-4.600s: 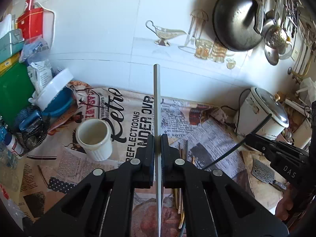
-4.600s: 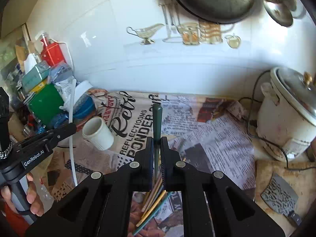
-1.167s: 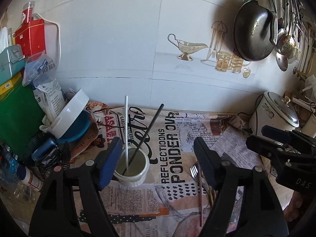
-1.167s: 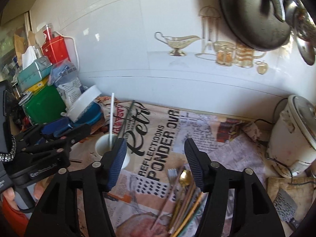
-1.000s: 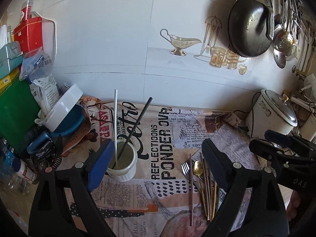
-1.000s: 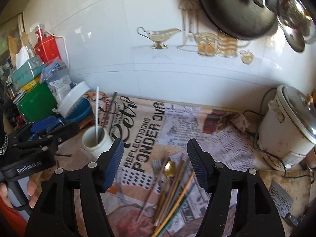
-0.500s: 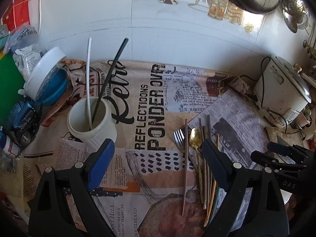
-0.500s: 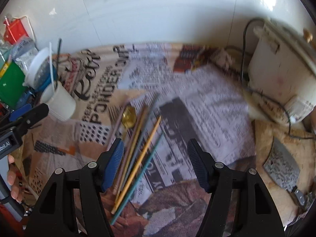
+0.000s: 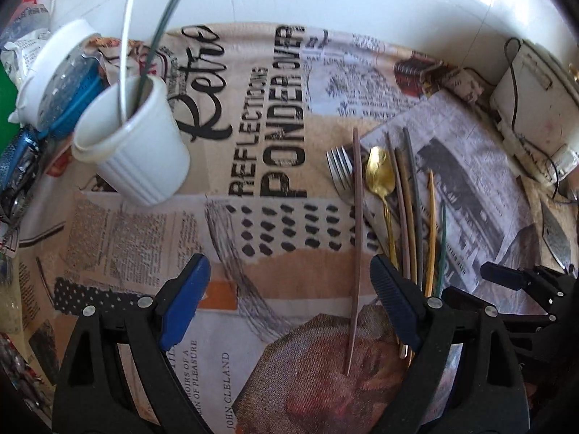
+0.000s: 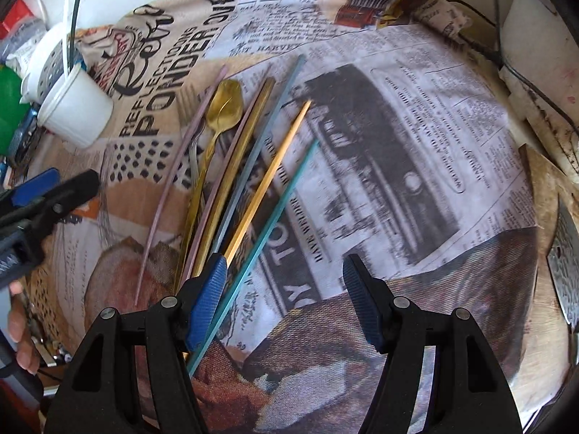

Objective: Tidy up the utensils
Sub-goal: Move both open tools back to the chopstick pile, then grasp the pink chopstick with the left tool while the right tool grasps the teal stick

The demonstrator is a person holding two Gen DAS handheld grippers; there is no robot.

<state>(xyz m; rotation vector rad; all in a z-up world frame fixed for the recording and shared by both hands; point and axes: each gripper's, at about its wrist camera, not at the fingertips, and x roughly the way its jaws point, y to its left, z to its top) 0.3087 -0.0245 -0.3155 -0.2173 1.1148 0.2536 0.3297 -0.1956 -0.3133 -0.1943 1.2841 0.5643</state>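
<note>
Right wrist view: my right tool [image 10: 284, 298] is spread open with nothing in it, hanging over the teal stick [image 10: 253, 253] at the edge of the pile. Same deal on the left, my left tool [image 9: 289, 303] is wide open and empty, with the brown stick [image 9: 356, 238] lying between its fingers on the counter [image 9: 126, 246]. Only two sticks stand in the white cup [image 9: 134, 152] so far. Fork [image 9: 338, 170], gold spoon [image 9: 380, 177] and the other sticks aren't sorted yet, so I'd say barely started.
</note>
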